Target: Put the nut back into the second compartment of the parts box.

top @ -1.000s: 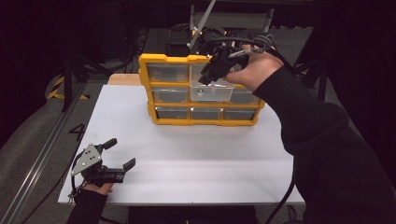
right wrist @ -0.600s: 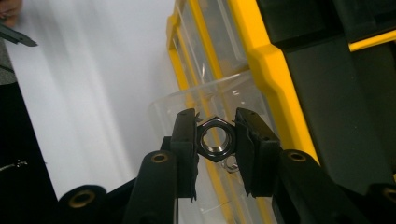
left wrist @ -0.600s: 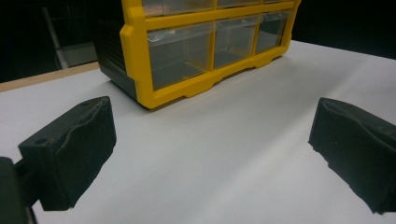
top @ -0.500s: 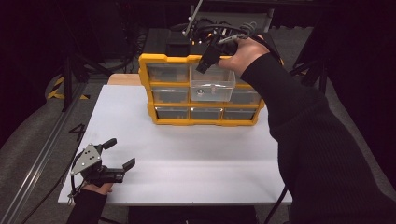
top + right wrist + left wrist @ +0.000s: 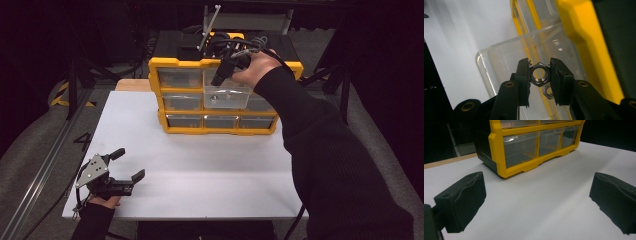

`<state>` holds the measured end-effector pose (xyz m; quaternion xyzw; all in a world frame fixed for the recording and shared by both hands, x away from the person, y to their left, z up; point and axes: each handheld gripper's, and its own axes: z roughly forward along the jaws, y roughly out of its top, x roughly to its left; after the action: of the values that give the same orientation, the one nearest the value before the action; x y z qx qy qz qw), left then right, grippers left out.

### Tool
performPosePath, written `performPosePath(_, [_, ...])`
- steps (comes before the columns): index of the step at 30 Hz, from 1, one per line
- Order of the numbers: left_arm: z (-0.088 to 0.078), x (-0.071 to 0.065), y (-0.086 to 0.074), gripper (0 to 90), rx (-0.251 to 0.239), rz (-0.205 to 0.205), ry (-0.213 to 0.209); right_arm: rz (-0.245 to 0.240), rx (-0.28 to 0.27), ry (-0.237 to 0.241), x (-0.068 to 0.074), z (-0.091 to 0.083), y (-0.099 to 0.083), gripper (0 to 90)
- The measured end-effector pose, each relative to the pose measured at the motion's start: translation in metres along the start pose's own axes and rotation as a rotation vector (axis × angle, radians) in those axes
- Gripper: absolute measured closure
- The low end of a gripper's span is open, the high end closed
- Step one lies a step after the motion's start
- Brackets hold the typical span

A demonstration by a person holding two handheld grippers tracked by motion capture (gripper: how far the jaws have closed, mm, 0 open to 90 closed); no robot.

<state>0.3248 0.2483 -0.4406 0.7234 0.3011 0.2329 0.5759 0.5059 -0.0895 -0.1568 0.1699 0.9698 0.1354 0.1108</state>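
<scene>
A yellow drawer cabinet [image 5: 170,63] stands at the back of the white table [image 5: 200,165]. Its clear middle drawer [image 5: 225,99] is pulled out. My right gripper [image 5: 220,76] hangs over that drawer, pointing down. In the right gripper view it is shut on a steel hex nut [image 5: 539,74] above the open drawer [image 5: 499,65]. A second nut [image 5: 548,91] lies in the drawer below. My left gripper [image 5: 125,165] rests open at the table's front left. Its pads [image 5: 464,200] hold nothing, and the cabinet [image 5: 496,152] stands ahead of them.
Other clear drawers [image 5: 179,77] in the cabinet stay pushed in. A wooden board edge [image 5: 131,86] shows behind the table at left. Cables and a metal stand [image 5: 210,22] sit behind the cabinet. A dark floor with yellow-black tape [image 5: 62,92] lies to the left.
My right gripper has shifted left and slightly back over the cabinet, from the right column to above the pulled-out middle drawer. The left gripper has stayed put.
</scene>
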Motion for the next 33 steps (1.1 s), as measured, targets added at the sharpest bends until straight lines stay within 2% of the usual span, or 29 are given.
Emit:
performPosePath(10, [0.000, 0.000, 0.000, 1.3, -0.002, -0.006, 0.000, 0.012, 0.026, 0.023, -0.006, 0.018, -0.006, 69.7])
performPosePath(20, [0.000, 0.000, 0.000, 1.3, -0.003, -0.005, 0.000, 0.009, 0.027, 0.019, -0.006, 0.019, -0.007, 68.9])
performPosePath(24, [0.000, 0.000, 0.000, 1.5, -0.003, -0.004, -0.001, 0.011, 0.009, 0.006, -0.006, 0.016, -0.007, 60.7])
performPosePath(28, [0.000, 0.000, 0.000, 1.5, -0.004, -0.003, -0.002, 0.014, 0.001, -0.016, -0.005, 0.010, -0.008, 59.8])
performPosePath(33, [0.000, 0.000, 0.001, 1.5, -0.001, 0.000, -0.004, 0.028, -0.056, -0.037, -0.004, -0.006, -0.015, 57.0])
